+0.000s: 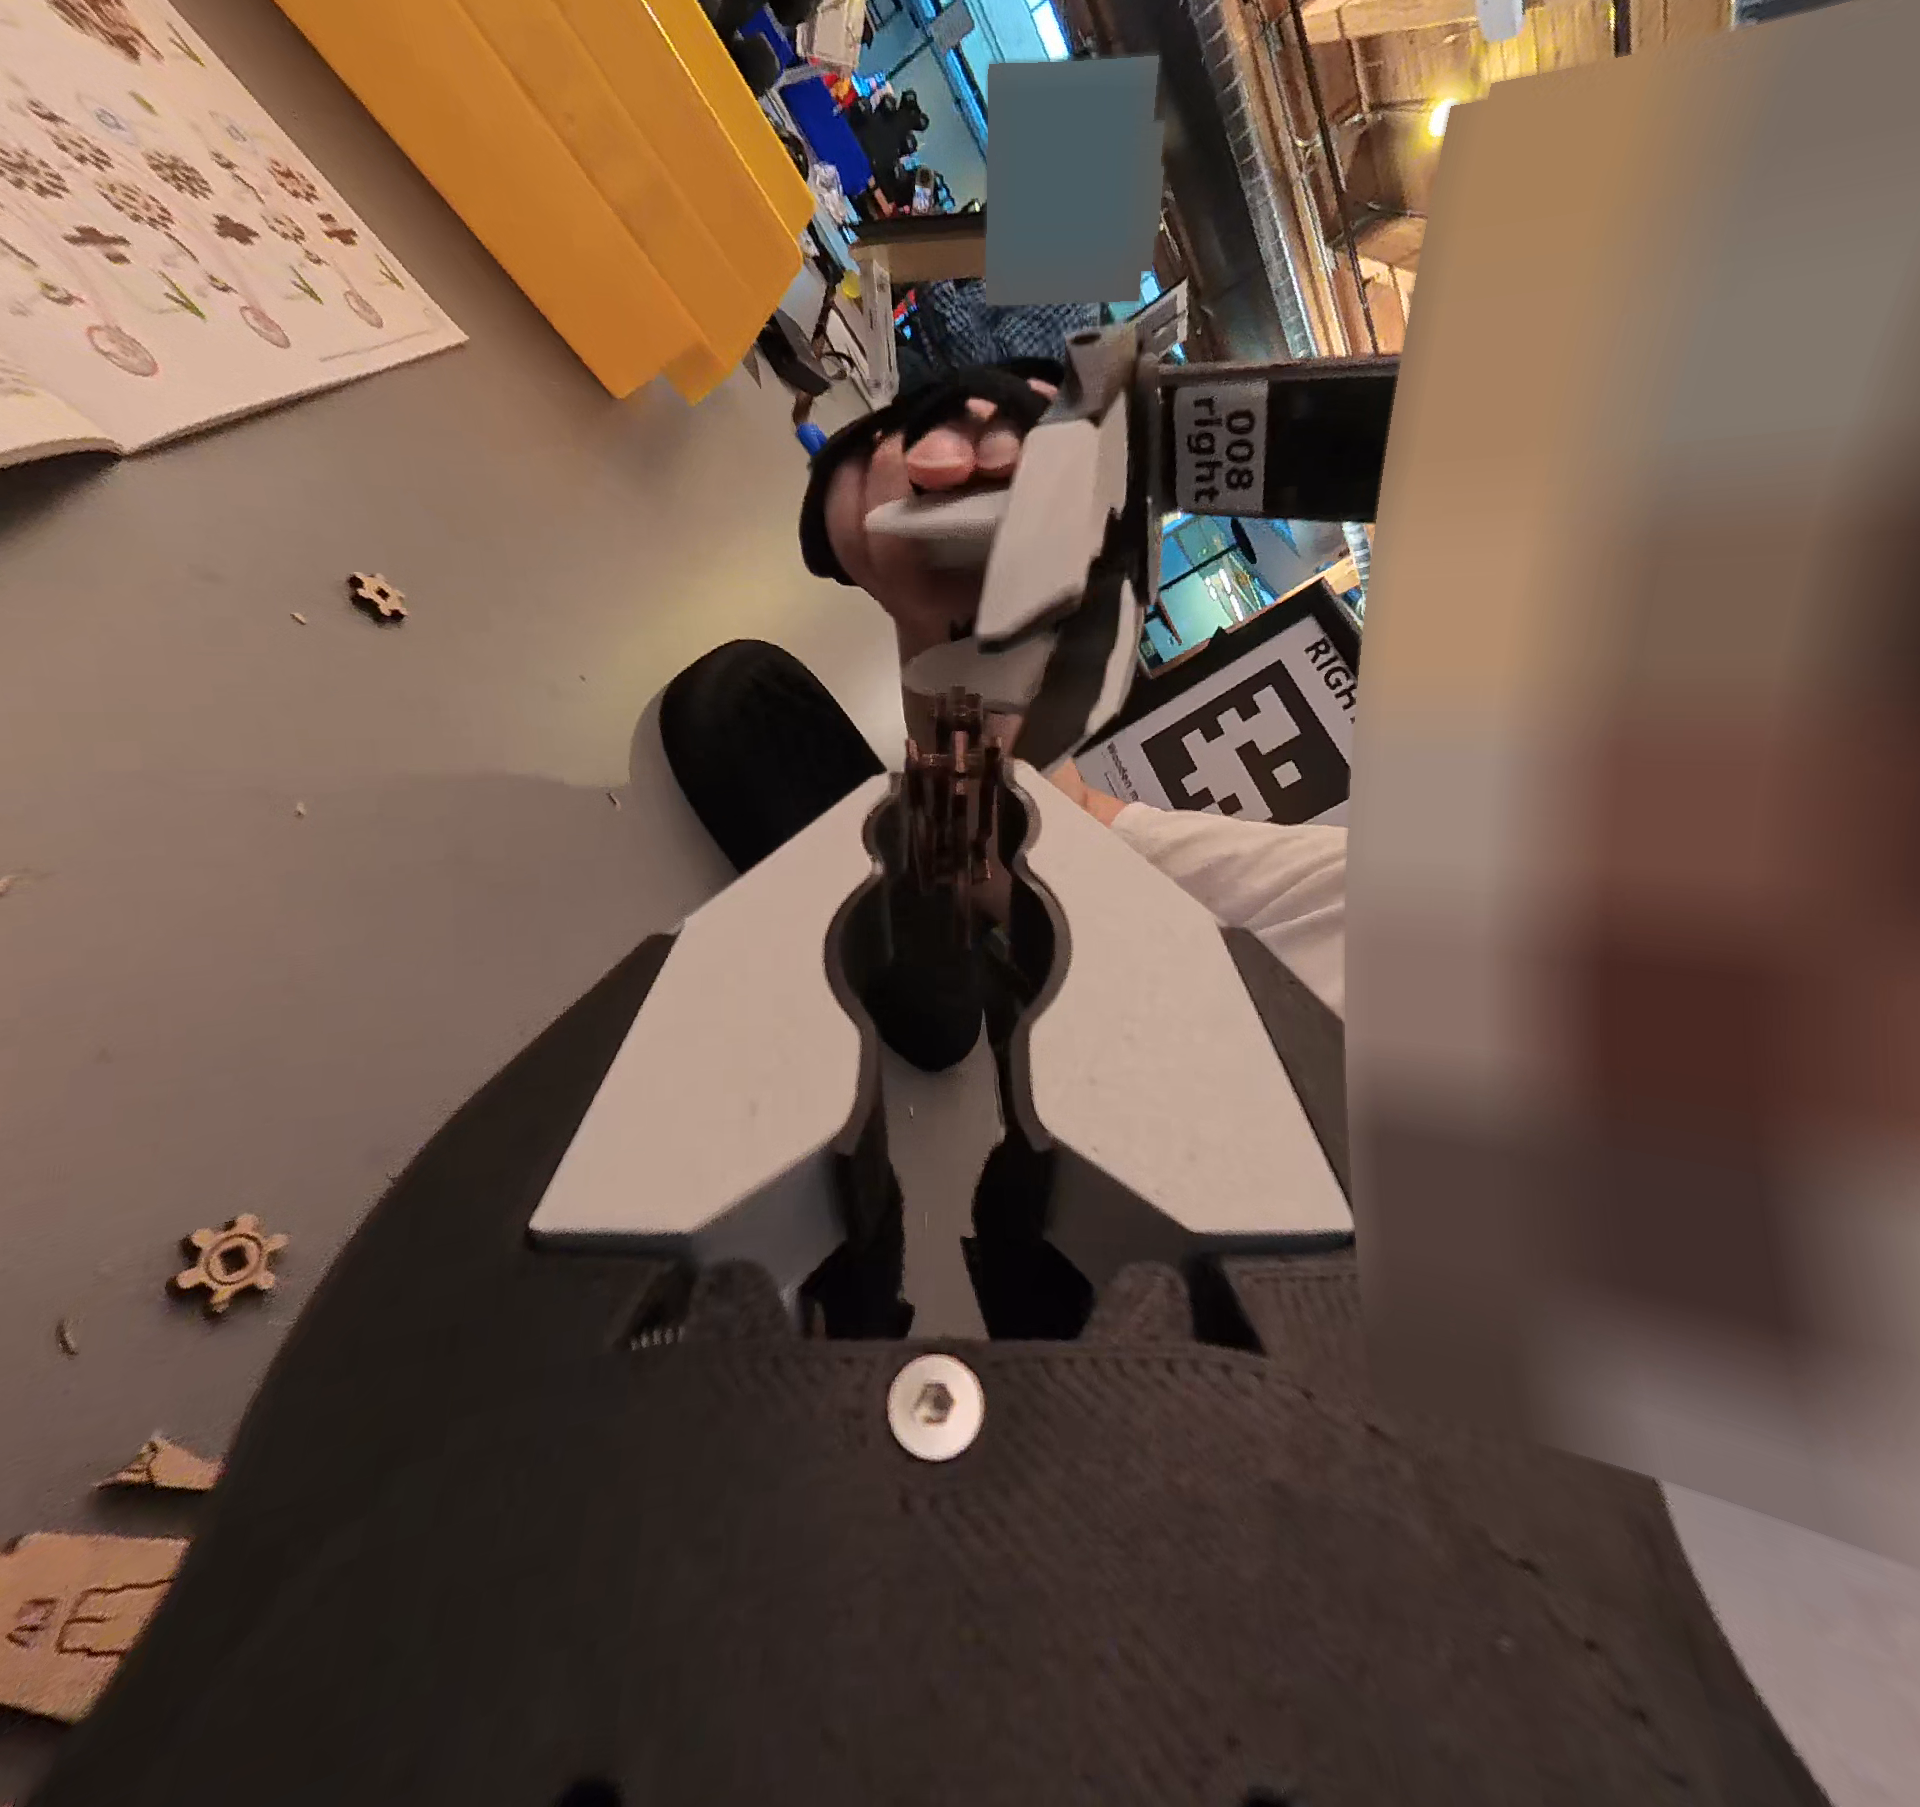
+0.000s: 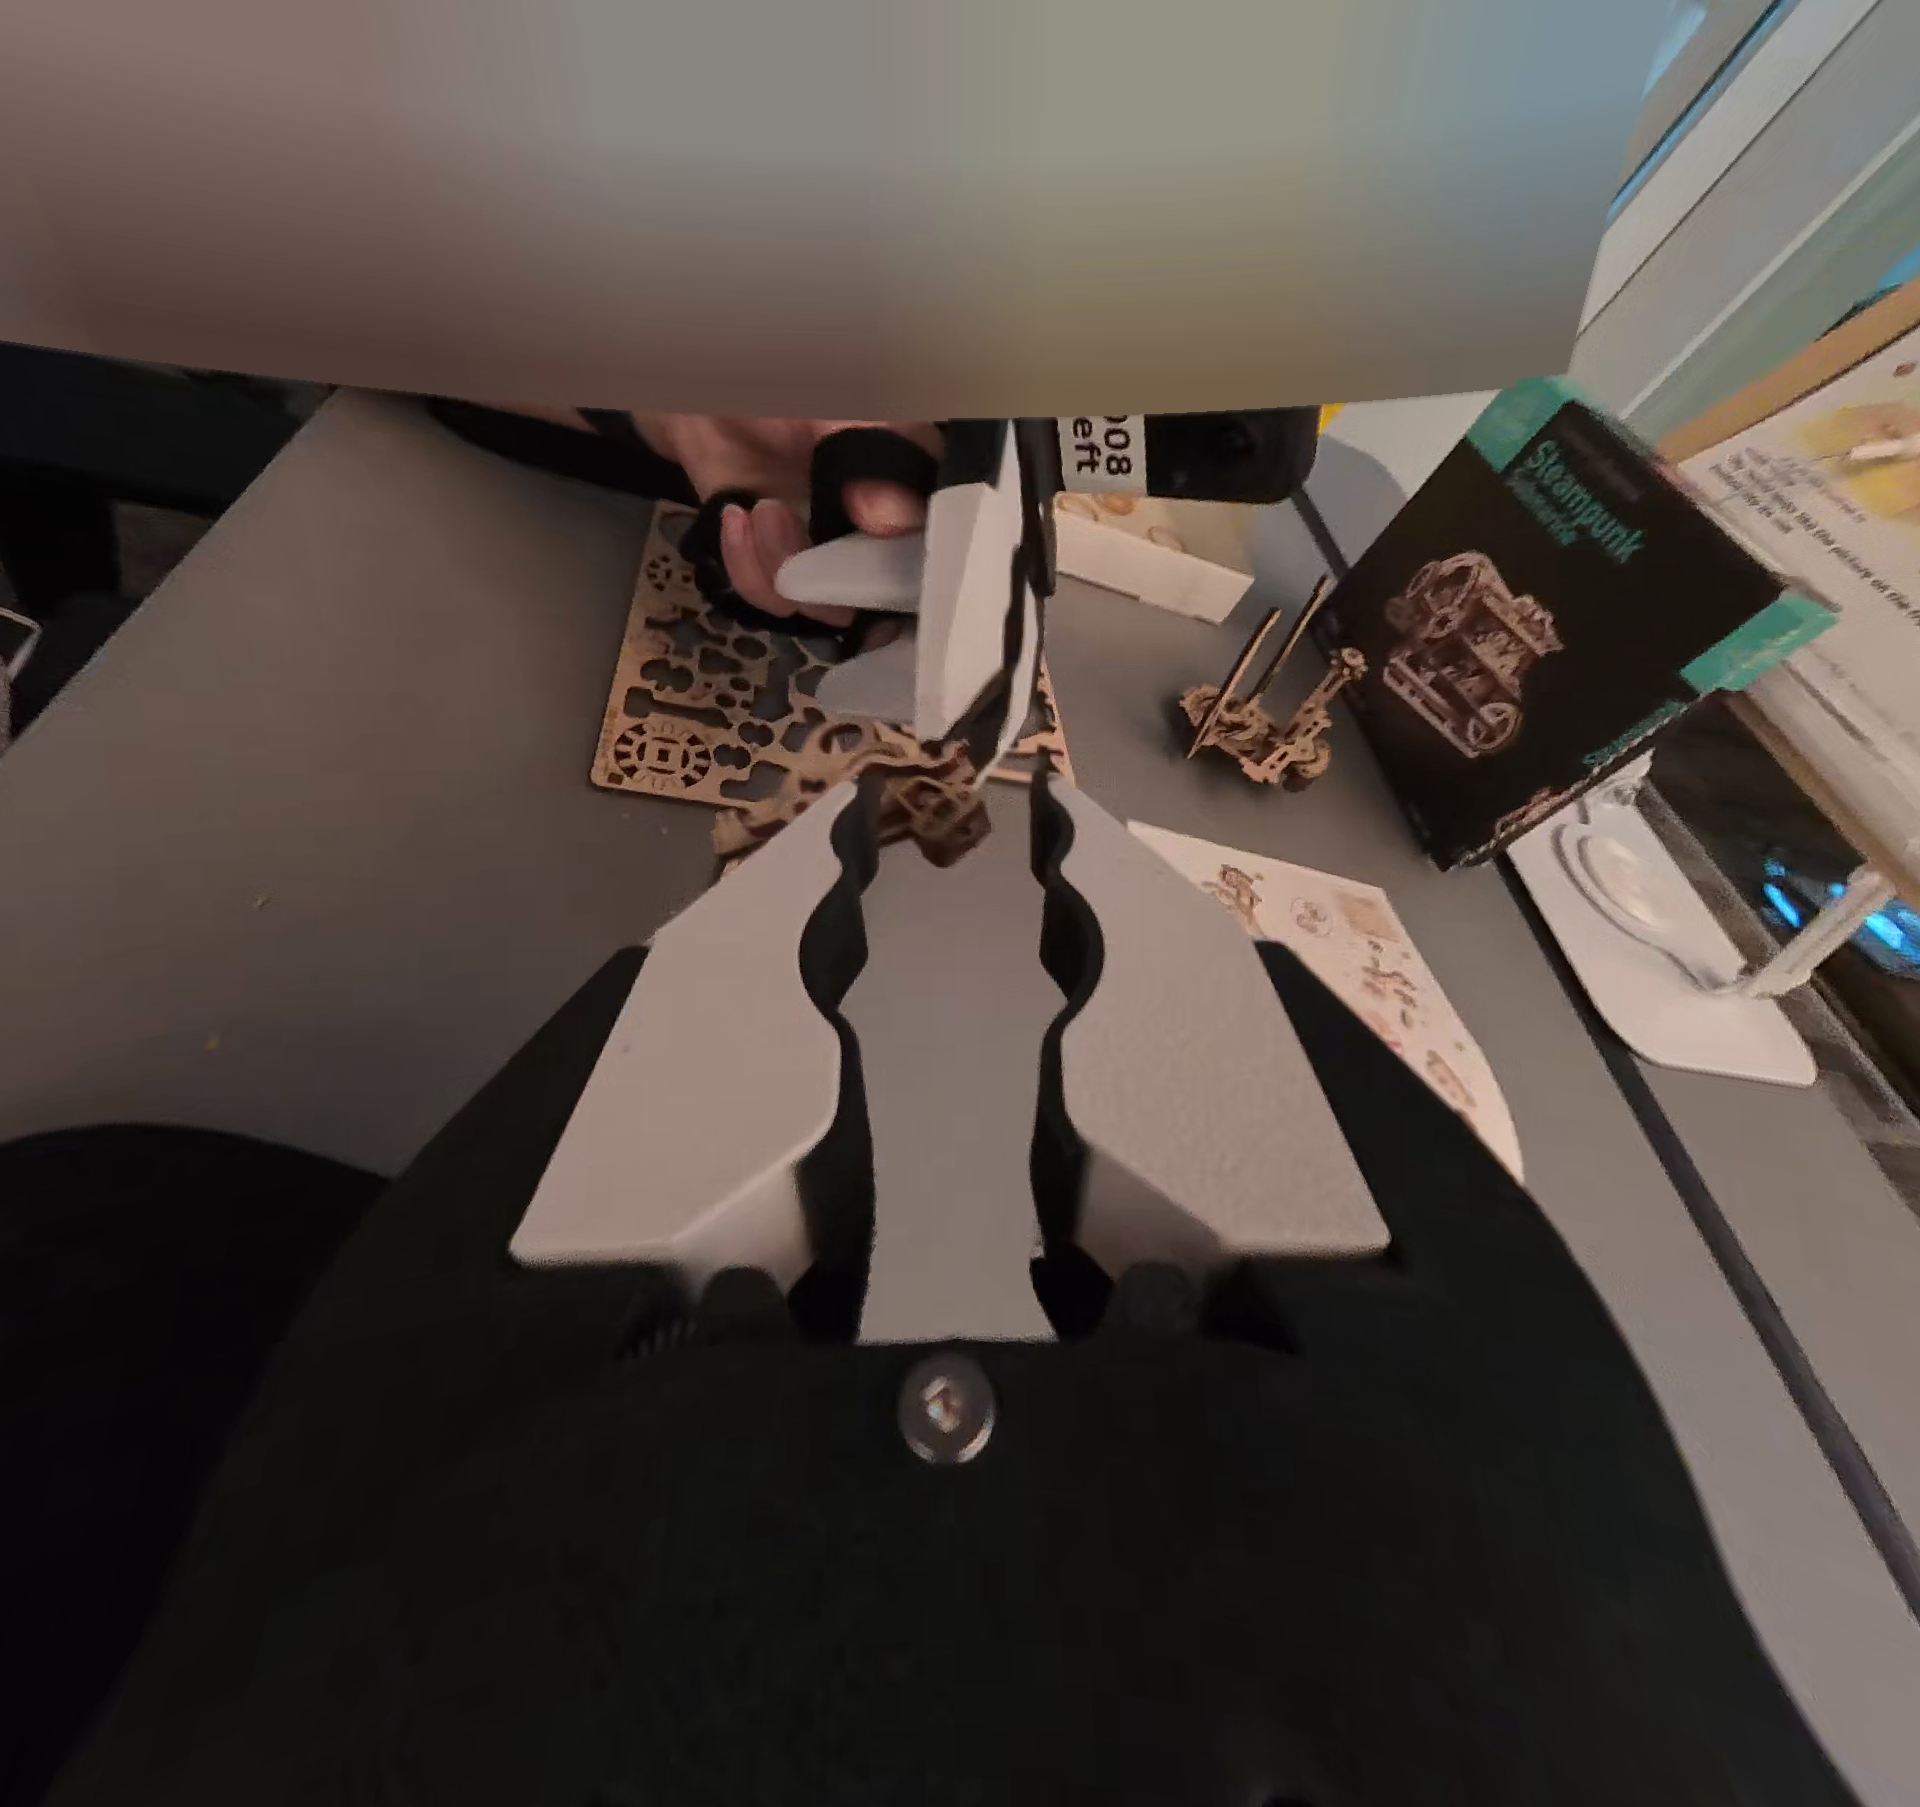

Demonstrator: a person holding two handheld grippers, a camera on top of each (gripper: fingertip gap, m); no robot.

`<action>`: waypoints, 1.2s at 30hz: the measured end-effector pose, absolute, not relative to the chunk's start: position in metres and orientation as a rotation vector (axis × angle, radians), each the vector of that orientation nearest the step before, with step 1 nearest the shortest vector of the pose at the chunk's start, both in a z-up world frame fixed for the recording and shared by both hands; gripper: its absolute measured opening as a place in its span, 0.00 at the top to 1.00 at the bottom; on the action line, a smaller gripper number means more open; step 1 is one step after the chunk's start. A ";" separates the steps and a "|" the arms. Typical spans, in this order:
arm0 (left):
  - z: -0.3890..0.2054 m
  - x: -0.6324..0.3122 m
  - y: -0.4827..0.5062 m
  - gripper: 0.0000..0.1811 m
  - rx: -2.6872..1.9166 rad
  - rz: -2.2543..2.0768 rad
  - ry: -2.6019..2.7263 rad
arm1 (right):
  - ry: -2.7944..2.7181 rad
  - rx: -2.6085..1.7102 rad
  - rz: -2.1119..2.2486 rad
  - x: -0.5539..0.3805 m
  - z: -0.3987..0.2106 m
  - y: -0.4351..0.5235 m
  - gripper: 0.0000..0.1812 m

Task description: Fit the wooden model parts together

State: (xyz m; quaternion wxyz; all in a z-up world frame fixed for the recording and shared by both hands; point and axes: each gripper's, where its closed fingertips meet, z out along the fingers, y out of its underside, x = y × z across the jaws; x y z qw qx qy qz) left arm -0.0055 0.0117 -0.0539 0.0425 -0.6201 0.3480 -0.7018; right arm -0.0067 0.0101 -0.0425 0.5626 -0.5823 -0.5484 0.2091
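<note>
left hand-held gripper clamps wooden subassembly.

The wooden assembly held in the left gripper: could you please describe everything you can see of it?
The wooden assembly is a small cluster of thin, dark-edged laser-cut plywood pieces slotted together. It is clamped between the tips of the left gripper, held above the grey table. The open right gripper frames it without clearly touching it.

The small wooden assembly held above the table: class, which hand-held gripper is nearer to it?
Left. The left hand-held gripper is shut on the small wooden assembly; the right hand-held gripper is open beside it.
</note>
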 end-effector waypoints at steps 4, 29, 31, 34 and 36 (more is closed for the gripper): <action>-0.055 -0.006 0.007 0.92 -1.894 -2.148 1.112 | -1.340 -1.385 0.537 -0.011 -0.053 0.005 0.90; -0.061 -0.005 0.017 0.92 -1.900 -2.051 1.099 | -1.077 -1.473 0.822 -0.007 -0.037 0.020 0.86; -0.061 -0.003 0.012 0.92 -1.881 -2.027 1.147 | -1.015 -1.583 0.985 -0.006 -0.045 0.023 0.87; -0.065 -0.002 0.008 0.92 -1.881 -1.971 1.205 | -0.979 -1.685 1.263 -0.010 -0.057 0.014 0.88; -0.068 -0.002 0.008 0.92 -1.883 -1.925 1.240 | -0.942 -1.725 1.342 -0.011 -0.061 0.015 0.95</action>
